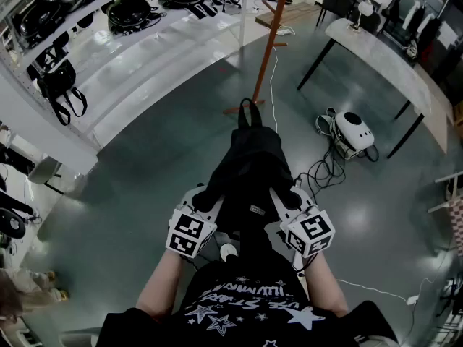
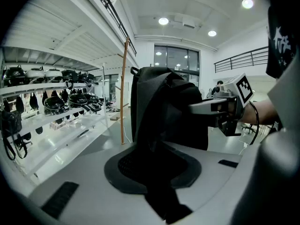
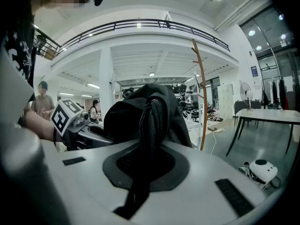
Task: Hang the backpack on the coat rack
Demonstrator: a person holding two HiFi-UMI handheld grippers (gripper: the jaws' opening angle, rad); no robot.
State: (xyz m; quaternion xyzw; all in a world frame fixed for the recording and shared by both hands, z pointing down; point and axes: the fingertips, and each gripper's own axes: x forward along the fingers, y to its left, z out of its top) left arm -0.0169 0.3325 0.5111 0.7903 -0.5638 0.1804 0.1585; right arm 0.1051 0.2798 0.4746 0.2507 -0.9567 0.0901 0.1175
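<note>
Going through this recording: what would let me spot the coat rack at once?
In the head view, long white shelving runs down the left and a white table stands at the right. On the grey floor between them, just beyond the black backpack, rises the coat rack: the only slim orange-brown wooden pole there.

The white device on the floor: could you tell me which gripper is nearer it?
Right. The right gripper grips the backpack nearest the white device; the left gripper grips its far side.

The head view looks steeply down; both gripper views sit close, sharing the backpack (image 1: pixel 249 165).
</note>
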